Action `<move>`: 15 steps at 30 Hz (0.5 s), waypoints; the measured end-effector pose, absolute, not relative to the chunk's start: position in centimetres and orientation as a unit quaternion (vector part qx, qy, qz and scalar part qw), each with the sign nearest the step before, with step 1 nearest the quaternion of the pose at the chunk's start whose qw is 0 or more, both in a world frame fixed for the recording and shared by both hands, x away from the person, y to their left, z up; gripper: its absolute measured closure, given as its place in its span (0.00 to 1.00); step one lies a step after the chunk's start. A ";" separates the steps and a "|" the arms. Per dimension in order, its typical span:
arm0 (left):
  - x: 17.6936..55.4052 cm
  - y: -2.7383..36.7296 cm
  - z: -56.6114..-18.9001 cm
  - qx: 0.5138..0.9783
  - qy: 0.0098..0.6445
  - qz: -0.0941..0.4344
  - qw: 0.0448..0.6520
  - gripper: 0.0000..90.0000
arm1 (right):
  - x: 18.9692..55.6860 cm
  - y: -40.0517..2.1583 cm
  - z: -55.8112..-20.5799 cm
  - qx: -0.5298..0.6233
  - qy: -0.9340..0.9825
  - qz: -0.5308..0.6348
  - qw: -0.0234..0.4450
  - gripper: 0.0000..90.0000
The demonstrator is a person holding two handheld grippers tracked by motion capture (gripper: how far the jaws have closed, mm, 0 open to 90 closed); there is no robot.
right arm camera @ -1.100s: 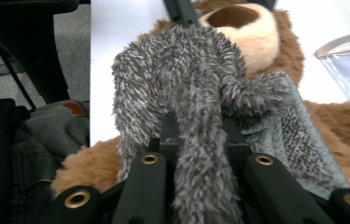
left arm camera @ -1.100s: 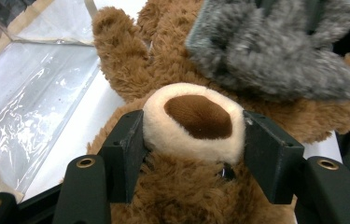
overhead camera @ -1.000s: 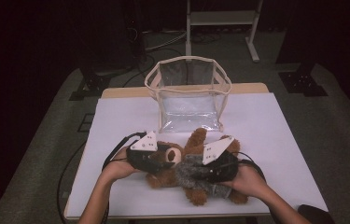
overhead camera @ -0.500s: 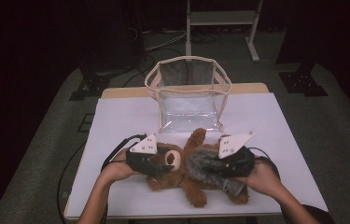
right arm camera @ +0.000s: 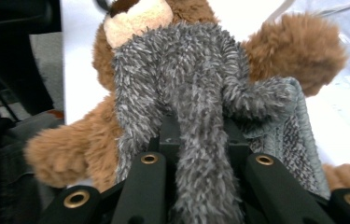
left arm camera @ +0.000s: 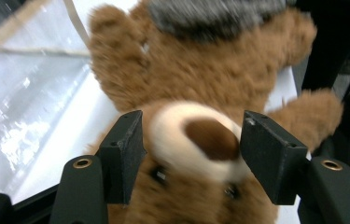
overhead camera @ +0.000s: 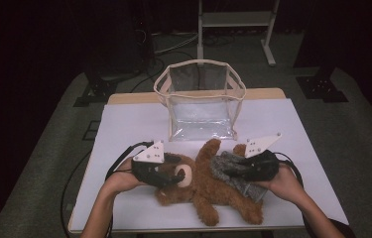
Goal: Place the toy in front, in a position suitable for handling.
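Teddy bear (overhead camera: 208, 183) lies on its back on the worktop (overhead camera: 292, 124), just before the clear bag (overhead camera: 201, 101). Right gripper (overhead camera: 228, 171) has dragged the grey garment (right arm camera: 196, 93), pinched tight, outward. Left gripper (left arm camera: 191, 154) jaws, just easing apart, straddle the muzzle. Garment's probably coming off.

A white-topped desk (overhead camera: 124, 124) with a wooden far edge carries two things. A clear bag (overhead camera: 201, 101) with a cream rim stands upright at the middle of the far side. A brown bear (overhead camera: 213, 186) lies flat near the front edge, just before the bag, with a grey cloth (overhead camera: 230, 171) over it.
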State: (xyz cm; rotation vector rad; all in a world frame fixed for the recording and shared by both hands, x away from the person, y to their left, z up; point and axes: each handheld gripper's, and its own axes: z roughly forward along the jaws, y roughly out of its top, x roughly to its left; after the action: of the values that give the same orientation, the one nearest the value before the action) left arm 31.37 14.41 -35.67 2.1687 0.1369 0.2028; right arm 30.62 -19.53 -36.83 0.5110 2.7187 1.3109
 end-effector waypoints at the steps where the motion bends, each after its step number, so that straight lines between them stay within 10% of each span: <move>1: 31.4 14.5 -35.6 0.879 0.061 0.086 0.464 0.43 | 30.3 -19.5 -36.9 0.163 0.888 0.428 0.038 0.84; 15: 31.6 14.3 -37.0 0.885 0.067 0.036 0.460 0.42 | 32.1 -18.1 -35.0 0.153 0.894 0.417 0.064 0.83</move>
State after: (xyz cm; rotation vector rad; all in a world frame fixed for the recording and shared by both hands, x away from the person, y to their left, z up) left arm 31.65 14.29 -37.03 2.1786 0.1643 0.0881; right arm 32.05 -18.10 -35.00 0.4607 2.6990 1.2597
